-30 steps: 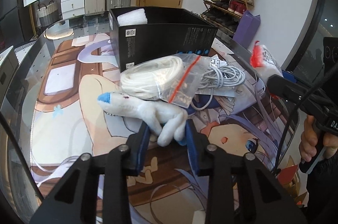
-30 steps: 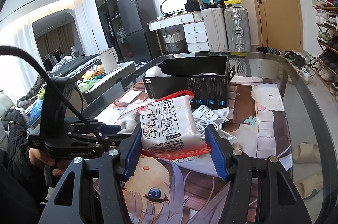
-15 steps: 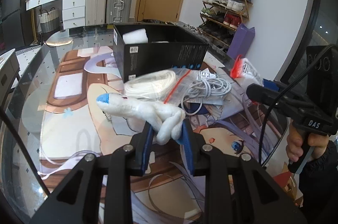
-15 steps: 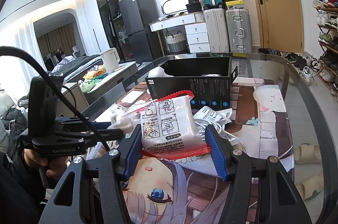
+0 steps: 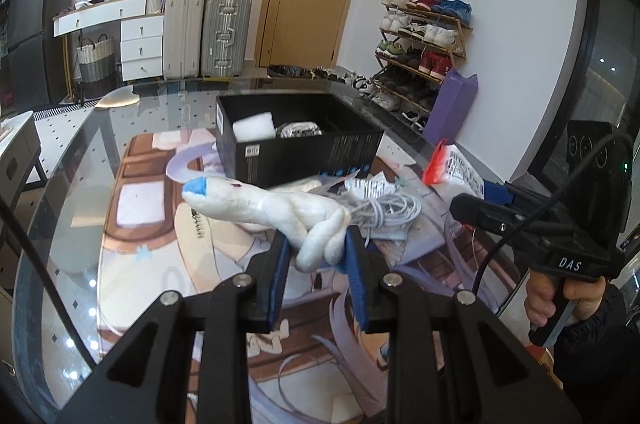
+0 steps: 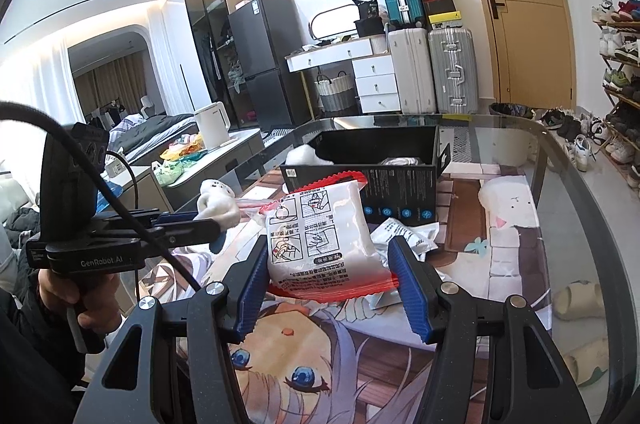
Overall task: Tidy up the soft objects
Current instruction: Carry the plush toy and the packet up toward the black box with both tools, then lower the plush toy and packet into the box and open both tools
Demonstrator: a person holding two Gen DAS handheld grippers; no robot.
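Note:
My left gripper [image 5: 318, 256] is shut on a white plush toy [image 5: 264, 207] with a blue tip and holds it above the table. The toy also shows in the right wrist view [image 6: 218, 203]. My right gripper [image 6: 328, 272] is shut on a clear bag with a red zip edge [image 6: 320, 236] full of white soft stuff, held above the mat; the bag also shows in the left wrist view [image 5: 452, 171]. An open black box [image 5: 296, 147] stands behind, with a white foam piece [image 5: 254, 129] and another bundle inside. The box also shows in the right wrist view [image 6: 380, 167].
A coiled grey cable [image 5: 384, 212] and white packets [image 6: 404, 236] lie on the printed mat [image 5: 152, 224] before the box. The glass table's edge [image 6: 580, 191] curves on the right. Suitcases [image 5: 208, 31], a drawer unit and a shoe rack [image 5: 420, 47] stand beyond.
My left gripper has closed on the plush toy and lifted it off the mat, up and toward the box. The right gripper holds the bag as before.

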